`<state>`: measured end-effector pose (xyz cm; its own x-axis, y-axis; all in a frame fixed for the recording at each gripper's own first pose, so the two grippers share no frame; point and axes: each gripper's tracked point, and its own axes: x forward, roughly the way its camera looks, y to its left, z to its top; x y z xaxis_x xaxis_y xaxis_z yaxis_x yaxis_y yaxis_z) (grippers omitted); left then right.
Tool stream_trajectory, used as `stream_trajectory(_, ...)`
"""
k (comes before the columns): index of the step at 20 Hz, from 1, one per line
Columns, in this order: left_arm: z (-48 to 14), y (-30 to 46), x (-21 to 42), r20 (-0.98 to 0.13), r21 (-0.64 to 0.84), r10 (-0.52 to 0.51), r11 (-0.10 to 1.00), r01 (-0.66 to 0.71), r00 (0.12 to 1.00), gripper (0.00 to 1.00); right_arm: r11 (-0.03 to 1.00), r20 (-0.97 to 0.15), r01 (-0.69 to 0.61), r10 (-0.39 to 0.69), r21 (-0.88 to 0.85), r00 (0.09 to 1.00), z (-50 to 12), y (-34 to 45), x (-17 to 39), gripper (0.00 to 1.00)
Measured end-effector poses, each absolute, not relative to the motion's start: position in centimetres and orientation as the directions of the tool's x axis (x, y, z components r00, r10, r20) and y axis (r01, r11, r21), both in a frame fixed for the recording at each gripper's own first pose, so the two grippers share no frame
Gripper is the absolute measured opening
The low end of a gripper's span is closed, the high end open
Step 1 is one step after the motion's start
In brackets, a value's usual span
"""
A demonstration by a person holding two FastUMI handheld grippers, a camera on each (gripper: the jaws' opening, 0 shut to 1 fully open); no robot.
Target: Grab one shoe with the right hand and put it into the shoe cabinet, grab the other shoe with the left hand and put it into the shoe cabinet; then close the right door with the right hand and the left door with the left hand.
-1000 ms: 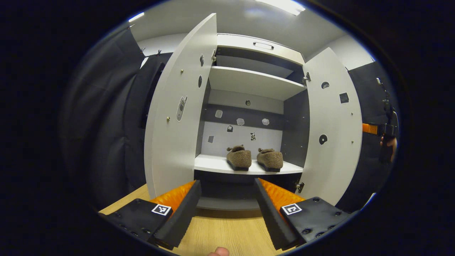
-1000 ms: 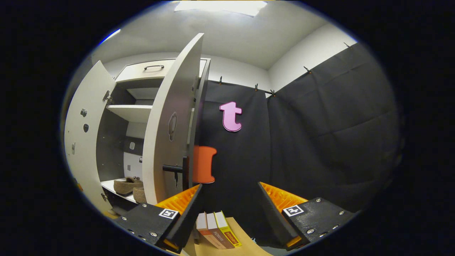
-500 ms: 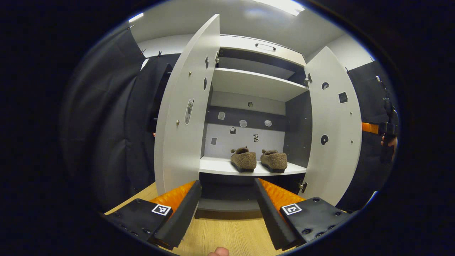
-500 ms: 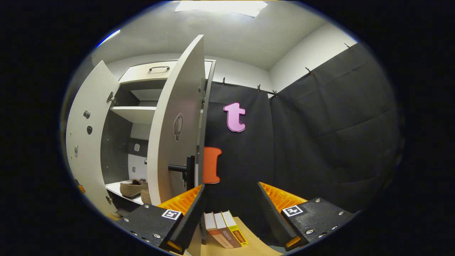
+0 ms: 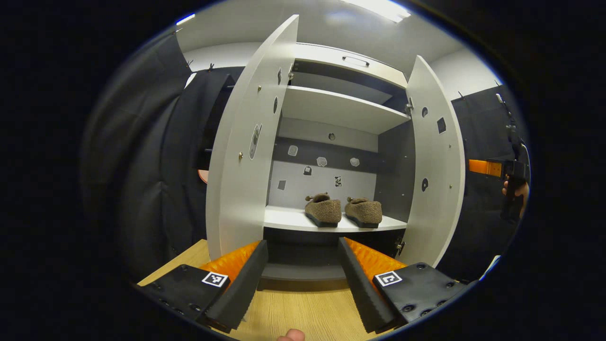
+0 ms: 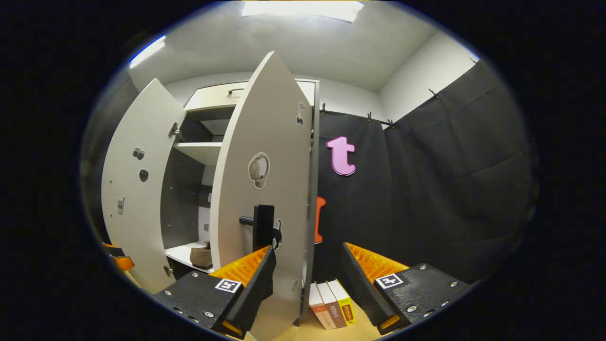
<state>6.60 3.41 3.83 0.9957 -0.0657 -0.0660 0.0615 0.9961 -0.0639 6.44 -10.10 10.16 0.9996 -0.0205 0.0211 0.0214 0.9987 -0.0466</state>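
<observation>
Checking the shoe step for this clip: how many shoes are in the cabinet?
2. One brown shoe sits on the white lower shelf near the middle, the other shoe beside it on the right, toes pointing inward. No others show on the shelves in view.

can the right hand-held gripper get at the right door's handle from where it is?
Probably yes. The right hand-held gripper is open, and the handle stands just past its left finger on the right door, nothing between them.

Walls: white plaster wall [image 6: 426, 71], black cloth drapes [image 6: 450, 180] clipped along it
Ceiling: white, bright rectangular light panel [image 6: 303, 9]
Floor: pale wood-grain boards [image 5: 293, 308]
</observation>
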Motion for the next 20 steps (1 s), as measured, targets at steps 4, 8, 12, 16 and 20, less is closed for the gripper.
stream_trajectory(4, 3.4, 3.7, 6.6, -0.078, -0.06, -0.068, 0.996, 0.064, 0.995, 0.97, 0.999, 0.014, 0.03, -0.029, -0.046, 0.999, 9.4, -8.9, 7.6, 0.89)
stream_trajectory(8, 3.4, 4.2, 6.6, -0.079, -0.056, -0.058, 0.997, 0.054, 0.995, 0.97, 0.999, 0.007, -0.03, 0.03, -0.021, 1.0, 9.2, -7.1, 8.1, 0.91)
stream_trajectory(12, 3.2, 4.5, 6.6, -0.084, -0.06, -0.049, 0.997, 0.044, 0.995, 0.97, 0.994, 0.008, -0.093, 0.093, -0.06, 0.996, 8.7, -4.2, 8.4, 0.92)
stream_trajectory(16, 3.5, 4.5, 6.3, -0.074, -0.046, -0.042, 0.998, 0.039, 0.996, 0.97, 0.99, -0.014, -0.14, 0.14, -0.009, 0.99, 7.6, -1.5, 9.3, 0.97)
stream_trajectory(20, 3.9, 4.4, 5.9, -0.067, -0.044, -0.044, 0.998, 0.041, 0.997, 0.97, 0.986, -0.04, -0.164, 0.164, 0.011, 0.986, 6.0, -0.1, 10.8, 0.94)
